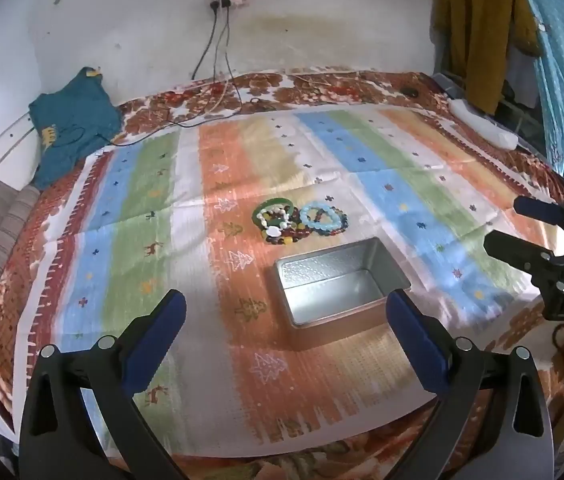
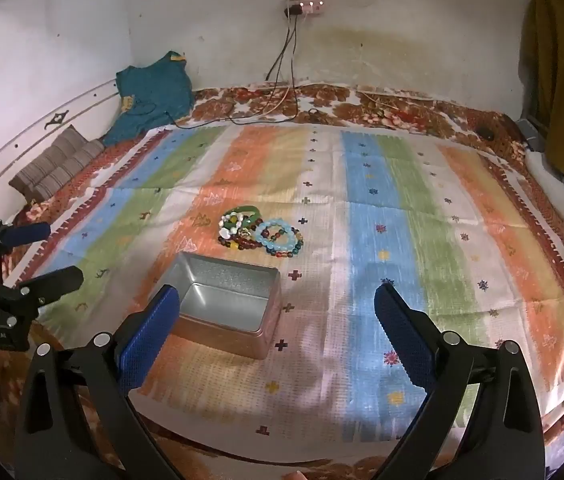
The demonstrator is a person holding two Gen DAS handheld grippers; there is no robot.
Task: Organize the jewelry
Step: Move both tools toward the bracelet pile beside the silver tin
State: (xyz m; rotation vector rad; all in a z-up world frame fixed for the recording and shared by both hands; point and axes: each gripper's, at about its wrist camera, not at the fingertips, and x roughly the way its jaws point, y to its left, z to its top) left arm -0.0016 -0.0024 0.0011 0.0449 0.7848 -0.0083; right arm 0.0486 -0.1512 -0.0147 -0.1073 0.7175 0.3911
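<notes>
A: Nearest item first: left hand-held gripper [image 1: 286, 312], blue-padded jaws spread wide, nothing between them. Right hand-held gripper [image 2: 277, 308], same condition, released and empty. Both hang short of the tin.

B: Tin?

A: One open rectangular metal tin [image 1: 336, 280], lidless, empty, embossed floor, standing on the striped bed cover [image 1: 209, 184].

B: Jewelry?

A: One heap of beaded bracelets [image 1: 302, 222], just beyond the tin's far edge, close to it but not touching. Includes a pale blue bead bracelet [image 1: 318, 216] on the heap's right, a green bangle [image 1: 273, 206] at its left, plus dark red and mixed-colour strands overlapping.

B: Handling notes?

A: Judged light and limp on elastic cord; beads are round, glossy, likely to slip off the pads. Strands overlap, so one may drag its neighbours. Best hold: pinch across a free outer arc, such as the blue bracelet's right side. The bangle looks rigid; grip across its rim.

B: Markings?

A: Small white lettering on each gripper body, too blurred to read. None on the tin.
</notes>
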